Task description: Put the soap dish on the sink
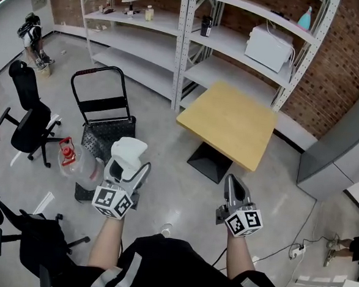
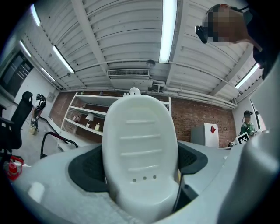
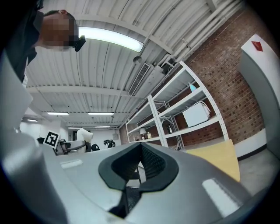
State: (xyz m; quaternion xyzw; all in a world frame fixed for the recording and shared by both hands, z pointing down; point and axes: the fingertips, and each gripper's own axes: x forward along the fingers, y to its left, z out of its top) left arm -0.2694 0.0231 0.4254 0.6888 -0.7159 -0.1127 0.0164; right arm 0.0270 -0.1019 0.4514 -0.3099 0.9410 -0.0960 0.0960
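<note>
A white oval soap dish [image 1: 129,150] with ridges and three small holes stands upright between the jaws of my left gripper [image 1: 129,166], which is shut on it. In the left gripper view the soap dish [image 2: 140,148] fills the middle and hides most of the left gripper [image 2: 141,175]. My right gripper [image 1: 235,186] is held to the right at about the same height, shut, with nothing in it. In its own view the right gripper [image 3: 136,169] points up towards shelves and ceiling. No sink shows in any view.
A square wooden table [image 1: 230,122] stands ahead on the concrete floor. Behind it are white metal shelves [image 1: 192,42] with a microwave [image 1: 269,47]. A black hand cart [image 1: 105,113], an office chair [image 1: 28,120] and a grey cabinet [image 1: 344,151] stand around.
</note>
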